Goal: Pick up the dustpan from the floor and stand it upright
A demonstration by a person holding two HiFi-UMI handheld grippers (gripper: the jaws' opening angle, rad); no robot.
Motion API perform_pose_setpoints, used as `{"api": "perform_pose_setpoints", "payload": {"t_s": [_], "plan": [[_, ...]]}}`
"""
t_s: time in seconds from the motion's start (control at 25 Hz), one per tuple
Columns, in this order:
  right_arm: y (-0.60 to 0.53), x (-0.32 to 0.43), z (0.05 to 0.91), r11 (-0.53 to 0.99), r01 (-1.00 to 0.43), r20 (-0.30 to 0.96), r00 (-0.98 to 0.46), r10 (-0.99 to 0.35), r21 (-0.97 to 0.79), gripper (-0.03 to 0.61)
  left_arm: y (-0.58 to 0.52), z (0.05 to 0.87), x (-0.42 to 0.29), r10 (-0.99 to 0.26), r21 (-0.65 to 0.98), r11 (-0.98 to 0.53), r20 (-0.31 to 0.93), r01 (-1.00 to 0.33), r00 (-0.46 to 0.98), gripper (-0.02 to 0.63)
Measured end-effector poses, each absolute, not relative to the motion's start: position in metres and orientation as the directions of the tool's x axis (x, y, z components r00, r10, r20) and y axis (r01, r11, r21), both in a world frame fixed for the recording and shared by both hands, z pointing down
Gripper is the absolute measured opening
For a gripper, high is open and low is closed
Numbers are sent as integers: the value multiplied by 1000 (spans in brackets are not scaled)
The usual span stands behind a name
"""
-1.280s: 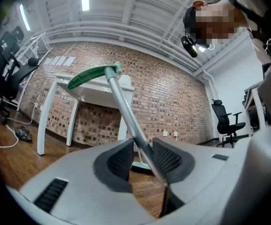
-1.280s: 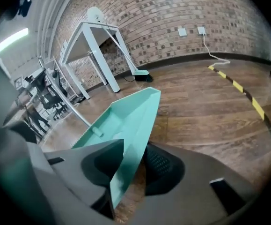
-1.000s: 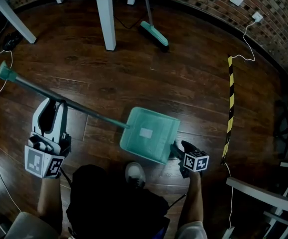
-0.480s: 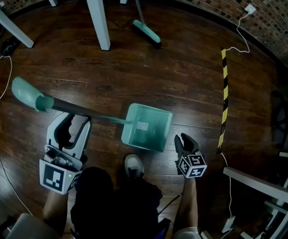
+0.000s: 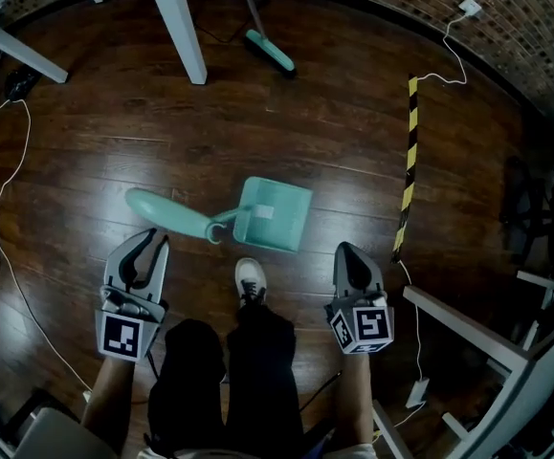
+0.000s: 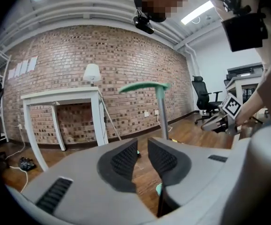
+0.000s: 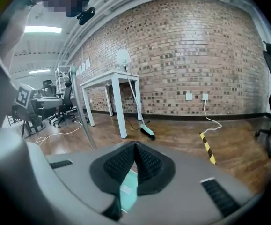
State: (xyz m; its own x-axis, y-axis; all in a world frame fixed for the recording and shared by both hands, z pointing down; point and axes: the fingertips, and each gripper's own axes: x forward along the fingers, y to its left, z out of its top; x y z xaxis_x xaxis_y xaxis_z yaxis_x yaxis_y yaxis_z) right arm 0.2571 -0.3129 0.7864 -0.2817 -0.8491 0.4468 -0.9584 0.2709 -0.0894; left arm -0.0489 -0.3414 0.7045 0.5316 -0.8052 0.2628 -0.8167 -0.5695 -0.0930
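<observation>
The teal dustpan (image 5: 275,213) stands upright on the wooden floor, its long handle (image 5: 165,211) rising toward the head camera. My left gripper (image 5: 146,245) hovers just below the handle's top without touching it; its jaws are closing with nothing between them. In the left gripper view the pole (image 6: 162,118) stands beyond the left gripper (image 6: 142,156), a little to the right. My right gripper (image 5: 353,254) is raised to the pan's right and shut on nothing. Below the right gripper (image 7: 135,156) a bit of teal pan (image 7: 128,189) shows, with the pole (image 7: 82,118) to its left.
A teal broom (image 5: 270,52) leans near a white table leg (image 5: 179,29) at the back. A yellow-and-black strip (image 5: 407,168) lies on the floor to the right. White cables (image 5: 5,199) run along the left. A white frame (image 5: 477,340) stands at right. A person's shoe (image 5: 250,279) is near the pan.
The dustpan's handle swung up from lying low to upright, and the pan drew closer. The left gripper let go of the handle. The right gripper rose from the pan and shut.
</observation>
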Motion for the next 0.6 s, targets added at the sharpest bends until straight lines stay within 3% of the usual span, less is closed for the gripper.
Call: {"api": "perform_pose_setpoints", "payload": {"t_s": [0.16, 0.6], "plan": [[-306, 257, 697, 294, -953, 425, -295, -856, -71, -18, -341, 649, -47, -801, -80, -561, 303, -824, 516, 2], [-278, 256, 493, 288, -957, 322, -280, -905, -21, -17, -315, 485, -55, -821, -64, -533, 281, -844, 497, -6]]}}
